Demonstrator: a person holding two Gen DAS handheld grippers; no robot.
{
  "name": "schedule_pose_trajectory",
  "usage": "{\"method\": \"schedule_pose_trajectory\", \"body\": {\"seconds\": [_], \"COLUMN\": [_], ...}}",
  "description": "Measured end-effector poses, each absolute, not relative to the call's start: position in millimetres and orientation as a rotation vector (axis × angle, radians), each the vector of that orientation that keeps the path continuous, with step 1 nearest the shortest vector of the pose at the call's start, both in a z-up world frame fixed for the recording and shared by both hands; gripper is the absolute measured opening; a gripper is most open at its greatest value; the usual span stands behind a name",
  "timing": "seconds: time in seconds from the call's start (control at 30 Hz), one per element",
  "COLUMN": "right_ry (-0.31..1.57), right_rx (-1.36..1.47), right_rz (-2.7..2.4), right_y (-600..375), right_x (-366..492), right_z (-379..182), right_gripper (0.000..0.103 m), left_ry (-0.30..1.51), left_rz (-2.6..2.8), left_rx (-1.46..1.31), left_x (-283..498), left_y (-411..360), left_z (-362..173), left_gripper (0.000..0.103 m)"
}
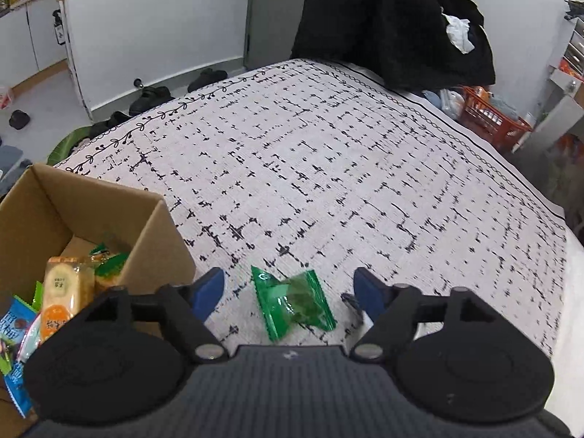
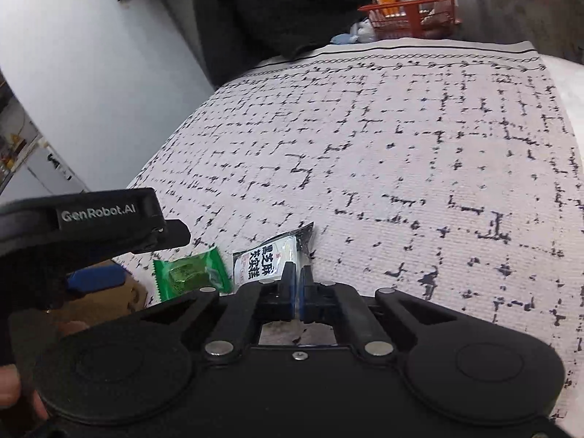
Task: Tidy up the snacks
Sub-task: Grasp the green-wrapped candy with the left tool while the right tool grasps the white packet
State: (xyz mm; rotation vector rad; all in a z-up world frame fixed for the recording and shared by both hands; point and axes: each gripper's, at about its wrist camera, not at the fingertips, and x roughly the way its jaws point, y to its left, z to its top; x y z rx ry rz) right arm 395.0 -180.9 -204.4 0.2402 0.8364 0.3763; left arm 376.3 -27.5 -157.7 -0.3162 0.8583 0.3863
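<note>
The green snack packet (image 1: 294, 304) is lying flat on the patterned cloth (image 1: 328, 168), right between the blue fingertips (image 1: 210, 292) of your left gripper (image 1: 290, 290). You are holding those jaws spread wide on either side of it, and neither pad is touching the wrapper. Just to the left of it, the cardboard box (image 1: 157, 241) is standing open on the cloth with several wrapped snacks (image 1: 65, 292) already lying inside.

In the right wrist view, your right gripper (image 2: 297, 281) is pinching the white packet with black lettering (image 2: 270, 259) by its near edge, jaws pressed together on it. That packet is sitting just beside the green one (image 2: 191, 273), near the box corner. At the far end of the cloth, dark clothing (image 1: 390, 22) is hanging, with an orange basket (image 1: 489, 113) beyond the edge.
</note>
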Motion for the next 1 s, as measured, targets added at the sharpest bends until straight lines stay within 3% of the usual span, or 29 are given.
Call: {"method": "schedule_pose_trajectory", "body": {"seconds": [0.17, 0.27, 0.33, 0.43, 0.67, 0.83, 0.97, 1.0], "right_ry": [0.83, 0.853, 0.869, 0.854, 0.855, 0.847, 0.826, 0.82], "right_rx": [0.233, 0.24, 0.243, 0.232, 0.187, 0.154, 0.079, 0.048], "right_rz": [0.359, 0.394, 0.41, 0.416, 0.465, 0.481, 0.467, 0.457], "right_y": [-181.9, -177.7, -174.3, -171.2, -154.0, -143.0, -136.3, -133.2], "right_x": [394.9, 395.4, 395.7, 392.8, 391.2, 391.5, 388.1, 387.3], "right_z": [-203.4, -205.9, -208.2, -206.0, -208.5, -211.4, -214.5, -216.1], "right_gripper": [0.004, 0.016, 0.034, 0.052, 0.062, 0.077, 0.077, 0.072], "left_ry": [0.884, 0.876, 0.873, 0.887, 0.873, 0.842, 0.829, 0.827], "left_rz": [0.383, 0.394, 0.397, 0.411, 0.435, 0.415, 0.404, 0.403], "left_rx": [-0.331, -0.353, -0.365, -0.408, -0.474, -0.468, -0.473, -0.477], "left_x": [382.7, 382.4, 383.2, 386.3, 383.7, 375.1, 366.4, 364.2], "left_y": [-29.0, -27.0, -27.1, -22.4, -10.8, -12.8, -13.5, -13.1], "left_z": [-173.5, -182.6, -187.7, -196.7, -201.2, -181.8, -169.5, -167.6], "left_gripper": [0.078, 0.078, 0.078, 0.073, 0.029, 0.028, 0.028, 0.028]}}
